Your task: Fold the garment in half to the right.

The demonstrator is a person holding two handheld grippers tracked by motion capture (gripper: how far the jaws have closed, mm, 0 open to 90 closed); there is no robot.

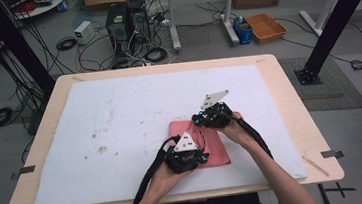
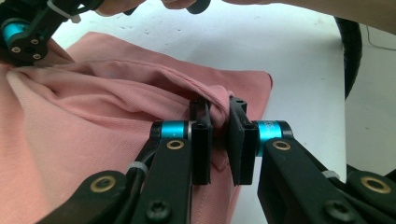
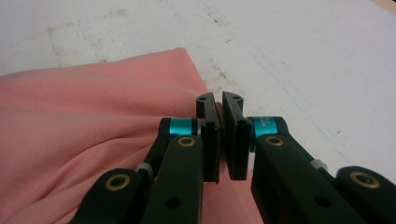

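A pink cloth (image 1: 213,144) lies folded on the white mat, right of the table's middle. My left gripper (image 1: 194,157) sits at the cloth's near edge, jaws shut on a bunched fold of the pink cloth (image 2: 84,140) that rises between the pads (image 2: 201,140). My right gripper (image 1: 206,119) is at the cloth's far edge. Its jaws are shut on a thin edge of the pink cloth (image 3: 84,140), pinched between the pads (image 3: 210,140). In the left gripper view the right gripper (image 2: 21,39) presses on the cloth at the top left.
The white mat (image 1: 120,123) covers most of the wooden table (image 1: 289,96) and carries brown stains at left centre. A thin wooden stick (image 1: 315,165) lies near the table's right front corner. Cables, computer towers and an orange crate (image 1: 265,26) stand on the floor beyond.
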